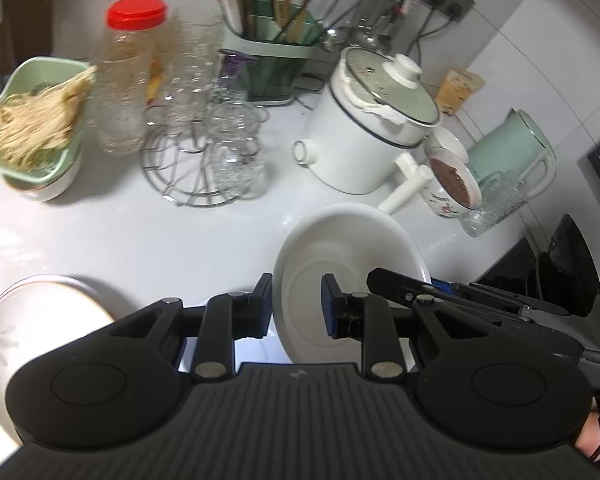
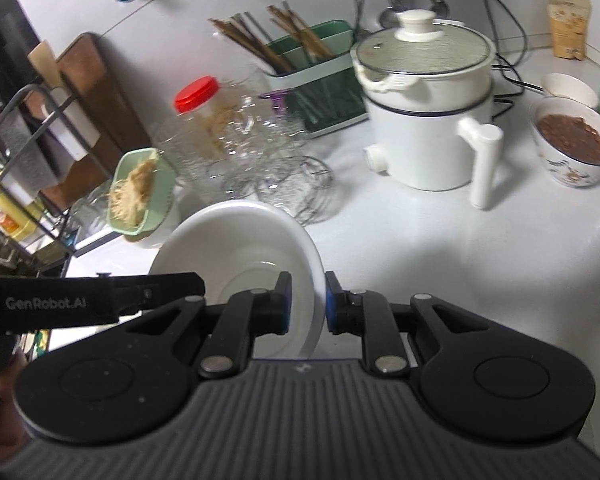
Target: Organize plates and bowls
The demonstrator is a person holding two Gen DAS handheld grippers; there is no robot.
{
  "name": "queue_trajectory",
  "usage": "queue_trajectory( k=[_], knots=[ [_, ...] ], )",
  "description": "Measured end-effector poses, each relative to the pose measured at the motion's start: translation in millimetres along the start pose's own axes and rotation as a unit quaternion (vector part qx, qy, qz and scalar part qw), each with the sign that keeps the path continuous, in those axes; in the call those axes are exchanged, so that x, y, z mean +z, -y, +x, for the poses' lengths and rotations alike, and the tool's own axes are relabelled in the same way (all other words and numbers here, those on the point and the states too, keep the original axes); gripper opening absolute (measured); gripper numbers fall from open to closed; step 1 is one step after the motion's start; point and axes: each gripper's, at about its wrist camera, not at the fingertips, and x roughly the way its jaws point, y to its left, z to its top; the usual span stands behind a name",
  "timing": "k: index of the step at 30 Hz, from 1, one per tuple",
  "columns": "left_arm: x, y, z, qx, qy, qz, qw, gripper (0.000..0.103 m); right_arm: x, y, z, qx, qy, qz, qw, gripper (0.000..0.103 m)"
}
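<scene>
You hold the white plate tilted up on edge above the counter, underside toward you, with left gripper and right gripper each nearly closed, pinching opposite rims. The wire glass rack and white electric pot stand just beyond it.

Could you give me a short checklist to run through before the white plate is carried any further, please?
1. Left claw on the white plate: its pads straddle the near rim, jaws nearly shut. Ok.
2. Right claw on the same plate's opposite rim: ok.
3. Plate level: it stands tilted, inside facing the cameras. Not ok if it must lie flat.
4. Plate empty: nothing shows in it. Ok.
5. Nearby clutter: wire glass rack and white electric pot stand just beyond the plate, apart from it. Ok.
6. Landing spot: the patterned plate at lower left is partly hidden. Cannot tell.
</scene>
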Motion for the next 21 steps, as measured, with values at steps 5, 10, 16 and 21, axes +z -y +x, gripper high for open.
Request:
queue_trajectory(
  k=[5, 10, 16, 21],
  knots=[
    [-5, -15, -2, 0.018, -0.003, -0.017, 0.9997, 0.028, -3, -12, 12, 0.014, -0.020, -0.006, 1.000, 0.020],
    [-16, -30, 7, 0.039, -0.017, -0.036, 0.9985, 0.028, -12, -19, 27, 0.023, -0.051, -0.010, 0.998, 0.020],
    [-34, -43, 29, 0.067, -0.044, -0.050, 0.9955, 0.028, -27, -23, 48, 0.025, -0.082, -0.020, 0.996, 0.021],
    [-45, -53, 42, 0.080, -0.058, -0.059, 0.9934, 0.028, -34, -25, 60, 0.027, -0.096, -0.039, 0.994, 0.021]
  ],
)
